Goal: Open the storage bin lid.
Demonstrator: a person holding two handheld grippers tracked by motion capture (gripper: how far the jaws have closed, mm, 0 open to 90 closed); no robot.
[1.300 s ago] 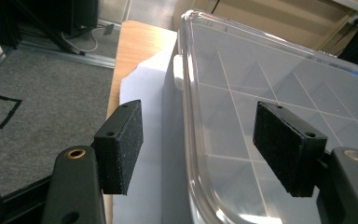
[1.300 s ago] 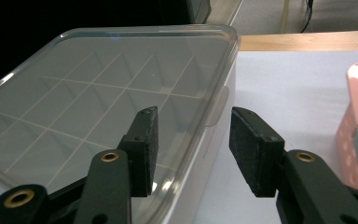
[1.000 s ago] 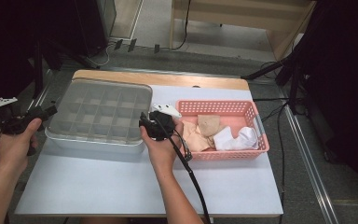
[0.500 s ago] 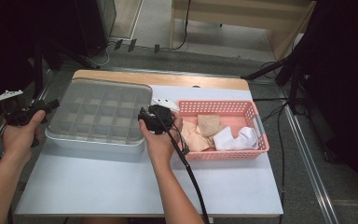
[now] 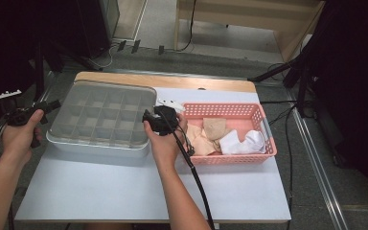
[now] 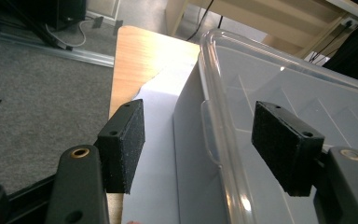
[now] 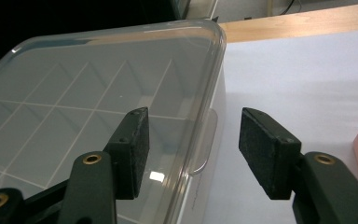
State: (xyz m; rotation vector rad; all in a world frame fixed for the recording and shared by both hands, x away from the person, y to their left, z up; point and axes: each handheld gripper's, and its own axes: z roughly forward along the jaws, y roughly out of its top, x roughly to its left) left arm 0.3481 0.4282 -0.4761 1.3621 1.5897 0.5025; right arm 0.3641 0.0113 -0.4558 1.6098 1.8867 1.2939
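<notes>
Clear lidded compartment box (image 5: 100, 117) sits on the left half of the tabletop (image 5: 124, 191), lid (image 7: 98, 93) on, pink basket (image 5: 230, 134) of socks (image 5: 242, 141) just to its right.

Left hand-held gripper (image 6: 209, 149): jaws apart, straddling the lid's left rim, one pad outside the box wall, one over the lid. No contact visible. Latch tab (image 6: 209, 135) sits between the pads.

Right hand-held gripper (image 7: 191, 154): jaws have just been opening, now apart across the lid's right rim with that side's tab (image 7: 205, 144) between them, pads not touching it.

Looks like a two-sided lid lift being set up. Risks from here:
- Pads close on the rim only, miss the tab: the latch stays engaged and the whole box lifts or skids on the tabletop.
- One side releases first: the lid twists, thin plastic flexes, and it may pop out of the opposite grip.
- Uneven pull drags the box right into the basket, which is already close.
- Smooth, glossy lid: I'd expect slip if the grip is shallow.

Both jaws need to seat deeper before closing.
</notes>
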